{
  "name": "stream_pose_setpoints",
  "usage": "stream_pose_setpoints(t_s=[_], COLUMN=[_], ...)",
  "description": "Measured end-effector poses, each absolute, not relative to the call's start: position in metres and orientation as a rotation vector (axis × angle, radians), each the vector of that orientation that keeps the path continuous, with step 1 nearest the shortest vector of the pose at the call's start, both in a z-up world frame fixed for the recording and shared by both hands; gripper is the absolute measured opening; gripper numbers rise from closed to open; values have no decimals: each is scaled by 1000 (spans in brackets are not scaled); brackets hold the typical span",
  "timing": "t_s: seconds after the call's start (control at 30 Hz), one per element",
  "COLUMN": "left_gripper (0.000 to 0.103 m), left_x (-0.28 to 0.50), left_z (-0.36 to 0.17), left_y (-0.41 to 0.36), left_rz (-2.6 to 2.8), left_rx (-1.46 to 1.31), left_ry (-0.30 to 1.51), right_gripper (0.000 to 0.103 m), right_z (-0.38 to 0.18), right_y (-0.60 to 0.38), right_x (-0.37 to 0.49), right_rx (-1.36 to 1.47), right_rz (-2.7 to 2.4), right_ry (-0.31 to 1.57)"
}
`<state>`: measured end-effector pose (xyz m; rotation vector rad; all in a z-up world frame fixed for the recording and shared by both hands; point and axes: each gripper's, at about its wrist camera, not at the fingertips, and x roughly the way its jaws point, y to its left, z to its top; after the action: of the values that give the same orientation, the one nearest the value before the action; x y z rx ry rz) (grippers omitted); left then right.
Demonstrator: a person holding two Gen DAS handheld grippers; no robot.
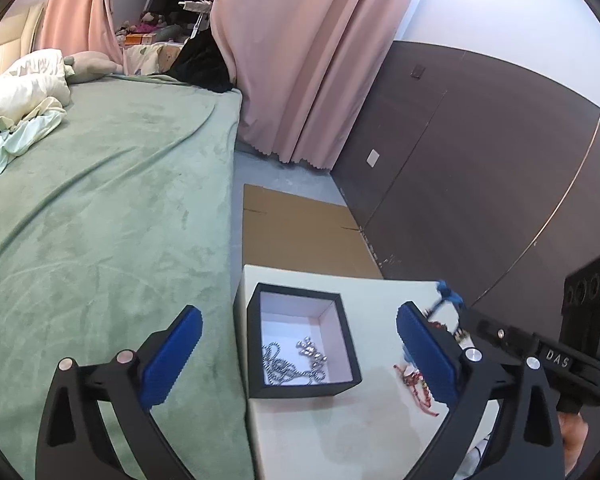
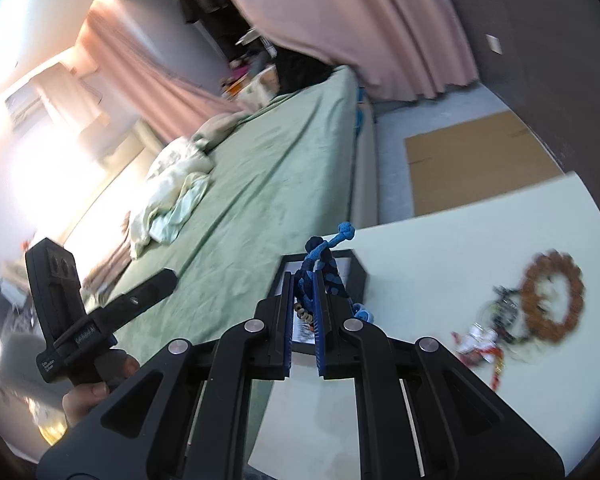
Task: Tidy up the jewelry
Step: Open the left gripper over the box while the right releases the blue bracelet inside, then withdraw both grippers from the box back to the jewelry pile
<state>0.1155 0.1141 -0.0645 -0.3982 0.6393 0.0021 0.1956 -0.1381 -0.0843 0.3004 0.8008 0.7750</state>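
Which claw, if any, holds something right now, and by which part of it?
The right claw is shut on the blue braided cord bracelet, pinched partway along its cord. The left claw is open and empty.

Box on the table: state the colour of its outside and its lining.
Black outside, pale pinkish-white lining on the box; left wrist view shows it best.

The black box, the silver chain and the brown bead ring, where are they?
black box (image 1: pixel 256 344), left wrist view, its left wall.
silver chain (image 1: pixel 284 368), left wrist view, its coiled middle.
brown bead ring (image 2: pixel 538 280), right wrist view, its upper-left beads.
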Motion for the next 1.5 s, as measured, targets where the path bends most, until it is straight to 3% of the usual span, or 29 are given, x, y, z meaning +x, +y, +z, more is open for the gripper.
stream_pose_setpoints(t_s=[0.37, 0.4, 0.43, 0.5, 0.53, 0.7, 1.5], left_gripper=[95, 95, 95, 95, 95, 95, 91], left_x=[107, 107, 107, 108, 109, 119, 167], left_z=[-65, -65, -65, -65, -66, -66, -84], left_y=[134, 135, 136, 137, 137, 125, 0], left_rz=[61, 64, 67, 66, 64, 38, -197], left_rx=[-419, -422, -427, -433, -437, -438, -309], left_ry=[646, 646, 646, 647, 648, 648, 698], right_gripper=[10, 18, 38, 65, 72, 79, 79], right_z=[-90, -92, -93, -97, -96, -88, -107], right_y=[-64, -59, -57, -58, -64, -97, -261], right_x=[201, 204, 207, 211, 211, 210, 217], right_rx=[199, 186, 174, 163, 176, 211, 403], right_rz=[869, 857, 846, 817, 802, 751, 430], right_ry=[828, 834, 844, 861, 846, 820, 948])
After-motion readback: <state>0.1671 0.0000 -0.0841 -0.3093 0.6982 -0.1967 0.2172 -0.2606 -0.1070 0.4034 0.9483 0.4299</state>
